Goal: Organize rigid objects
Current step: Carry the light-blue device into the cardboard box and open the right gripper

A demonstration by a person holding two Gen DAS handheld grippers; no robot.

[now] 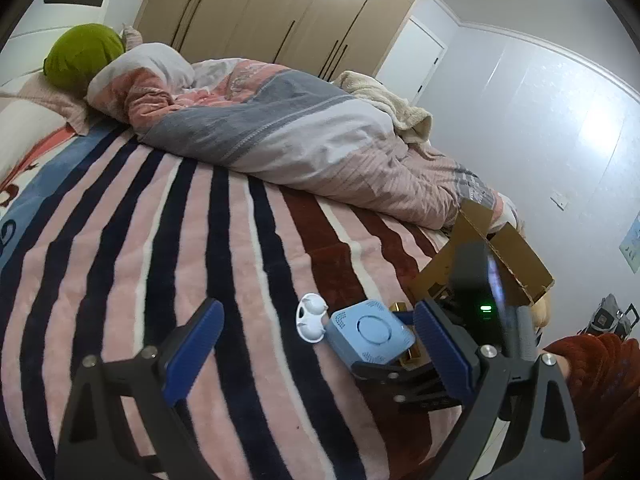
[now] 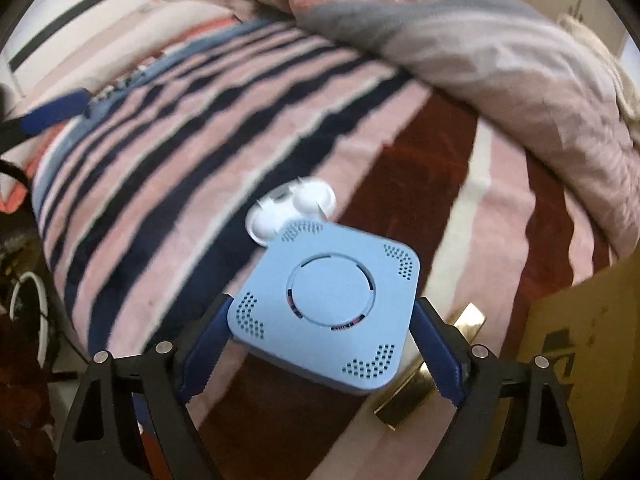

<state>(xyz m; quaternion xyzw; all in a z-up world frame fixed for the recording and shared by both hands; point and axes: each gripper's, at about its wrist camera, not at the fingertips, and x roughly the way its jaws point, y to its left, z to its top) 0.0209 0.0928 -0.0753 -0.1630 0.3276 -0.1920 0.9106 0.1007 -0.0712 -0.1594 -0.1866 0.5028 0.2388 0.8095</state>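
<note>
Lying on the striped blanket [image 2: 168,152]: one blue box [image 2: 326,304], one white holder [image 2: 292,210].

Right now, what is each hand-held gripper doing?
Left hand-held gripper: open, holding nothing.
Right hand-held gripper: closed on the light blue square device.

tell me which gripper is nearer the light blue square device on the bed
Right. The right gripper straddles the light blue square device, a blue pad at each side edge. The left gripper hangs open over the striped blanket, with the device off toward its right finger.
</note>
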